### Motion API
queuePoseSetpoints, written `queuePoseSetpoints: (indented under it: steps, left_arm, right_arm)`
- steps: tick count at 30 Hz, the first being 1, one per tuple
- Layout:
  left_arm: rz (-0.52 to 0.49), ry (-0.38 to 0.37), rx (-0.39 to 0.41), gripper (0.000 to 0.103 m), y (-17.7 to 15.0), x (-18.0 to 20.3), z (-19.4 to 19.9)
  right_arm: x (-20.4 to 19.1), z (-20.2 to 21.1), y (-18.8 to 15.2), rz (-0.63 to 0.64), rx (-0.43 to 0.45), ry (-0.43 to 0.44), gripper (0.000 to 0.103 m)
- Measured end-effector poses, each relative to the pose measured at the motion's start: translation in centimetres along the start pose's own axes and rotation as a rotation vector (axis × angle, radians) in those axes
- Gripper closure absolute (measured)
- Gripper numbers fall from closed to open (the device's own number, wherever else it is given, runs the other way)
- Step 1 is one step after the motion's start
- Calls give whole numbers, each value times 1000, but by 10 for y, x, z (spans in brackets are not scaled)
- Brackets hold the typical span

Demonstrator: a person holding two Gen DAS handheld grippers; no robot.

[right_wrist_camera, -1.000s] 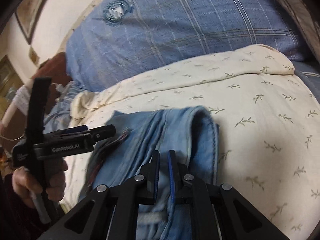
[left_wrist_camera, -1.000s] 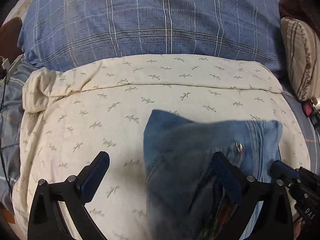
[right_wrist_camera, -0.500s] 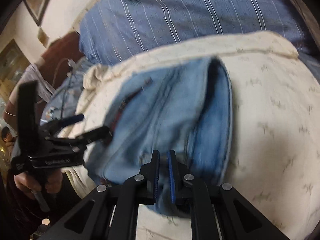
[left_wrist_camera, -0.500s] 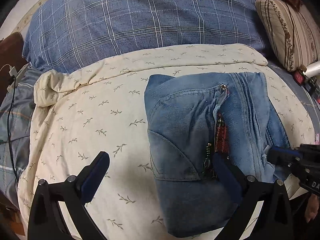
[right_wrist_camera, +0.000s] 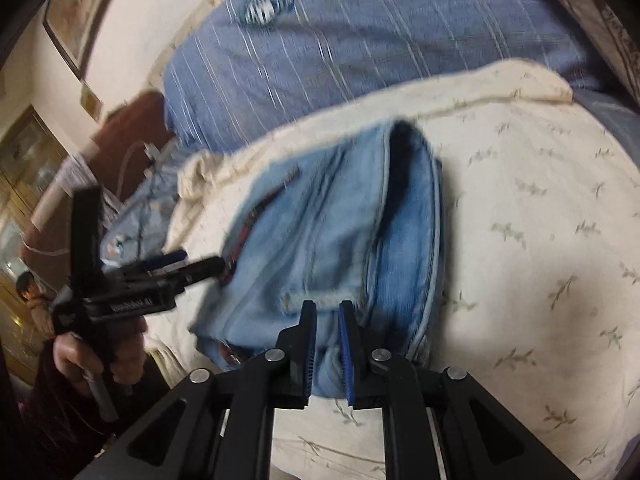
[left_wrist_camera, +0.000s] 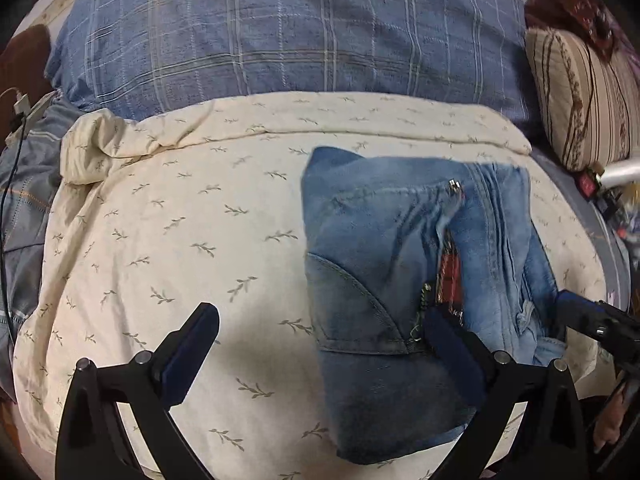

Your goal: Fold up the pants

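Folded pants lie on the blanket, ahead of the left gripper, overlapping its right finger; its left finger over bare blanket. Right gripper sits at the pants' near edge, denim between its jaws. Big pillow behind the blanket, small pillow far right.

Faded light-blue denim pants with a peek of red plaid lining, lying on a cream blanket with little olive sprigs. Blue plaid pillow behind, tan-and-brown striped cushion off to the side.
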State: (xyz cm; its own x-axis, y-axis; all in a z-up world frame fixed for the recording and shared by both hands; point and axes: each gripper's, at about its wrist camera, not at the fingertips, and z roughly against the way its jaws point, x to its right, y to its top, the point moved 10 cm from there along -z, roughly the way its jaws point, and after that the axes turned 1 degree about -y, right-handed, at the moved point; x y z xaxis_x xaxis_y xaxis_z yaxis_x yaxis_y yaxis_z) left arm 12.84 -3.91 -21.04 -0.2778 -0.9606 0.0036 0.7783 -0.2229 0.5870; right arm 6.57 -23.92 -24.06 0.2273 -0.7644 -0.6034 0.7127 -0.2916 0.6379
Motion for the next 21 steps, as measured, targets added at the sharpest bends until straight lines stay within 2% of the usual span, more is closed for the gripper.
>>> queuePoseSetpoints:
  steps: [1, 2, 3, 7, 10, 13, 15, 17, 21]
  left_arm:
    - [3, 1, 3, 0, 1, -1, 2]
    - [11, -5, 4, 0, 2, -3, 4]
    - [21, -14, 5, 0, 2, -6, 5]
    - [68, -79, -11, 0, 0, -13, 6]
    - [106, -126, -41, 0, -5, -18, -2]
    - [130, -151, -81, 0, -15, -17, -11]
    - [116, -153, -84, 0, -20, -13, -14]
    - [87, -137, -93, 0, -27, -7, -17]
    - [65, -99, -114, 0, -40, -3, -27]
  right_arm:
    - [2, 4, 4, -28, 20, 21, 57]
    - [5, 6, 7, -54, 37, 26, 22]
    - [8, 10, 9, -81, 61, 23, 18]
    - [22, 18, 14, -125, 103, 7, 18]
    - [31, 14, 15, -178, 76, 42, 18]
    - [39, 8, 13, -218, 48, 33, 18]
    - [37, 11, 16, -206, 72, 20, 18]
    - [28, 16, 20, -168, 103, 44, 18]
    - [10, 11, 17, -90, 86, 57, 18]
